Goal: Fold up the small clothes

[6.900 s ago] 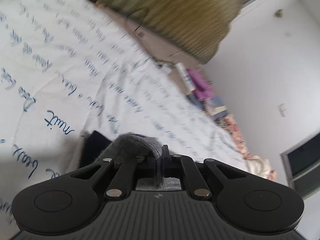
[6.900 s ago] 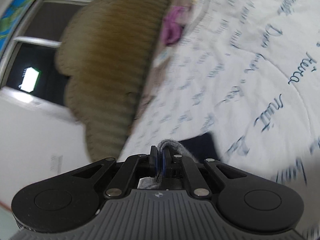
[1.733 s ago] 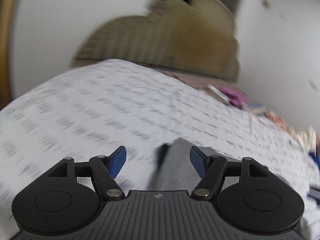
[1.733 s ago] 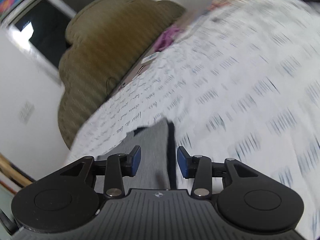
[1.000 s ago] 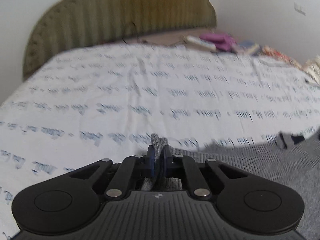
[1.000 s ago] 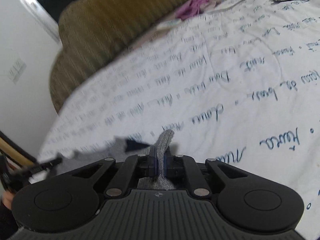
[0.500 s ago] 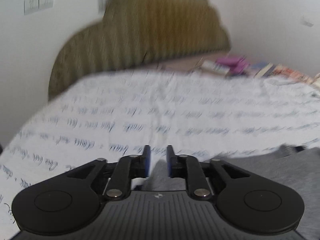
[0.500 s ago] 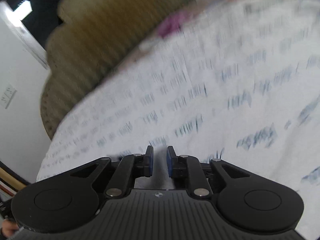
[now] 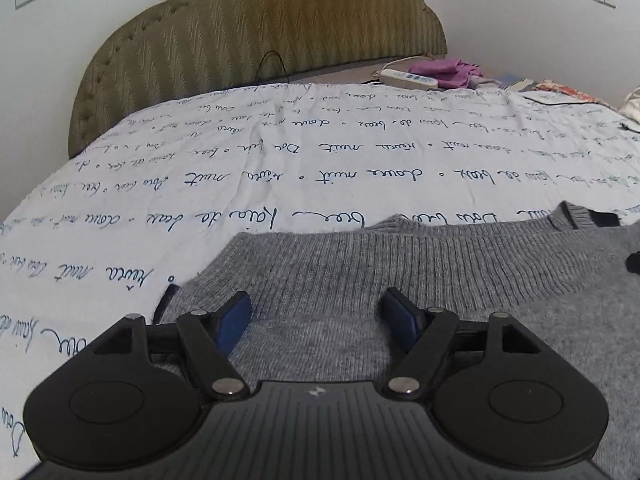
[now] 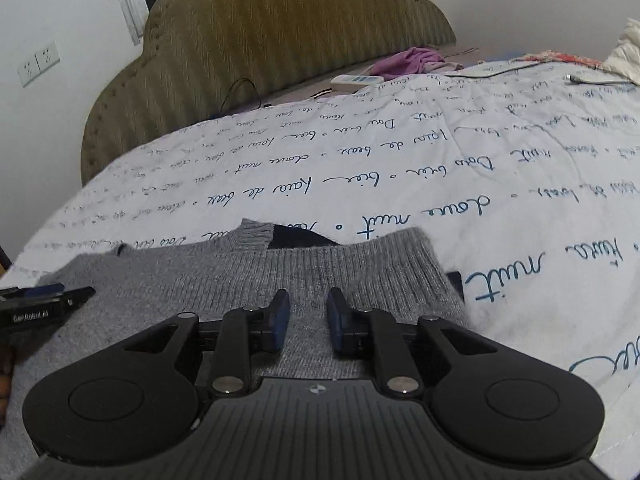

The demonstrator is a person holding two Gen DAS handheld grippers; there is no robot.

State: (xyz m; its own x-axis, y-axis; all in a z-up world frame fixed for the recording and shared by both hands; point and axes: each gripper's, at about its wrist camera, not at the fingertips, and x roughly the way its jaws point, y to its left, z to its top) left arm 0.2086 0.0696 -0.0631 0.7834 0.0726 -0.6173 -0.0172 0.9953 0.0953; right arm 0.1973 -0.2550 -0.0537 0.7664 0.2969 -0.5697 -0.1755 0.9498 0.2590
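In the left wrist view, the left gripper (image 9: 316, 320) is hovering low over the grey knit sweater (image 9: 400, 276), its jaws spread wide and gripping nothing. The sweater is lying flat on the white bedsheet (image 9: 280, 168) printed with blue script, its ribbed band (image 9: 420, 264) running across the frame just ahead of the blue pads (image 9: 234, 320). A dark layer is peeking out at the garment's left corner; whether it is a lining or a second piece is hard to say. The padded headboard (image 9: 256, 32) is standing well beyond, with a white power strip (image 9: 408, 79) and a purple cloth (image 9: 444, 70) near it.

In the right wrist view, the right gripper (image 10: 307, 320) is sitting over the same sweater (image 10: 200, 280) near its right corner, jaws parted by a narrower gap and holding nothing. The tip of the other gripper is showing at the left edge, over the same fabric.

The knit is looking soft, light and limp, so it is likely sagging and stretching wherever it is being lifted from a single point. The ribbed band is looking like the firmest part, and pinching it near each corner, through both layers, is probably giving the straightest fold; a shallow bite risks catching only the top layer
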